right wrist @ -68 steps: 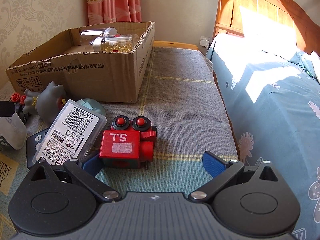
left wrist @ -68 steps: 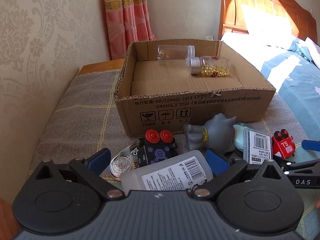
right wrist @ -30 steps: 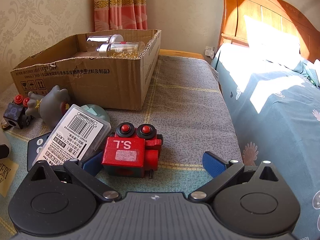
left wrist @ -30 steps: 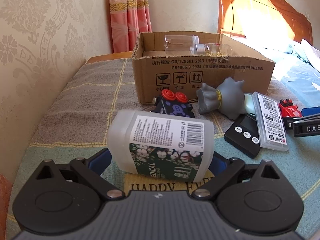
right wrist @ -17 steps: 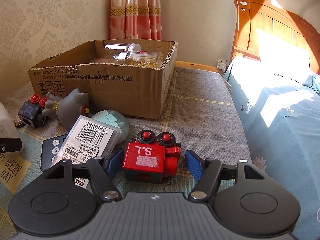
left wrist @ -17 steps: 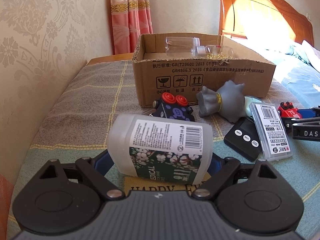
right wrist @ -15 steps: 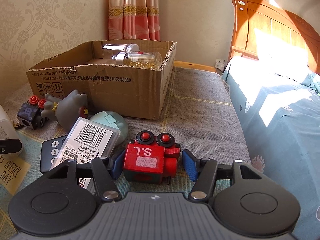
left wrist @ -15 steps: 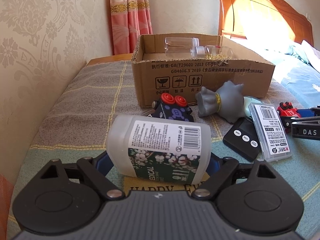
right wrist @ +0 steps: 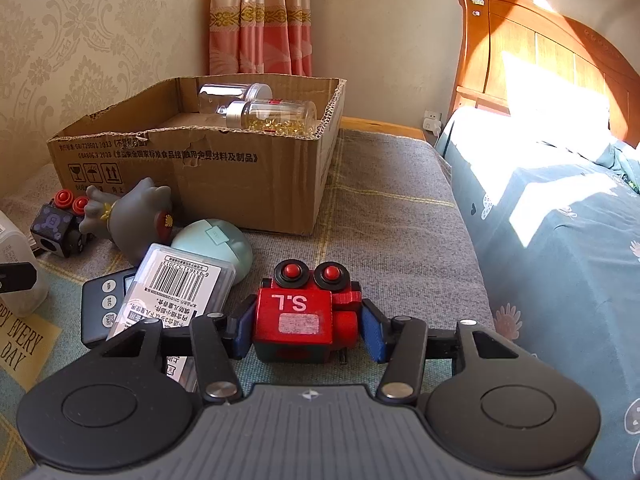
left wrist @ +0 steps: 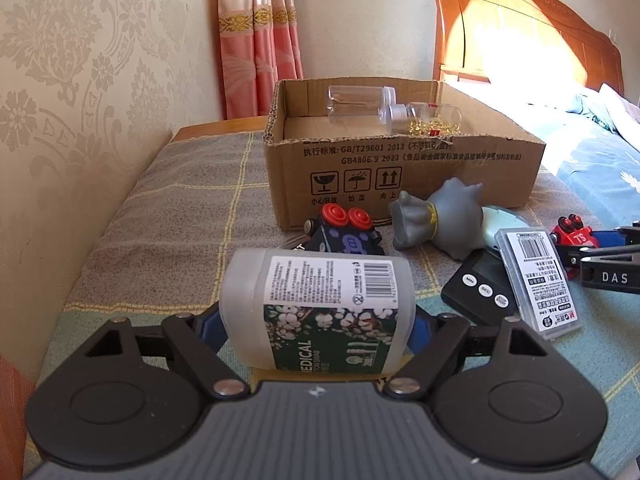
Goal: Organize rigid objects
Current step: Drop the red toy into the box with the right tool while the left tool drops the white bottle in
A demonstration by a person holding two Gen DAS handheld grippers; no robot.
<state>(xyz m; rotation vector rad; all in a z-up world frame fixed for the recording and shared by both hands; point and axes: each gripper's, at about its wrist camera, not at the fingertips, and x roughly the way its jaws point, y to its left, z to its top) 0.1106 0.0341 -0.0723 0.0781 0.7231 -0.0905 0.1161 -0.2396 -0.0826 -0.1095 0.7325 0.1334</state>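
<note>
While the left claw [left wrist: 316, 326] clamps a frosted plastic bottle [left wrist: 316, 308] lying on its side between its blue pads, the label reads "MEDICAL" over a print of white cotton flowers, with a barcode above. Under it a yellow card [right wrist: 20, 340] shows "HAPPY EVERY DAY" in the right wrist view.

The right claw [right wrist: 306, 330] is closed against both flanks of a red toy block [right wrist: 296, 320] marked "S.L", topped by two black-ringed red buttons; in the left view it sits at 3 o'clock of the bottle, beside a black arm lettered "DAS".

At 10 o'clock of the red block lies a clear flat case [right wrist: 180, 292] with a barcode and Chinese print, resting partly on a black timer [left wrist: 478, 290] whose buttons read "MIN", "SEC" and "START". Just past them sit a pale green dome [right wrist: 214, 244], a grey rubber figure [left wrist: 438, 216] with a yellow collar, and a dark cube toy [left wrist: 346, 234] with red buttons.

Farther, at 12 o'clock, stands an open cardboard box [left wrist: 400, 176] printed "GB/T29601 2013" and "GB4806.9 2023" with handling symbols. Inside it lie a clear empty jar [left wrist: 358, 102] and a jar of golden capsules [right wrist: 276, 116]. All rest on a grey checked cloth [right wrist: 384, 216]; a bed [right wrist: 560, 220] lies at 3 o'clock.
</note>
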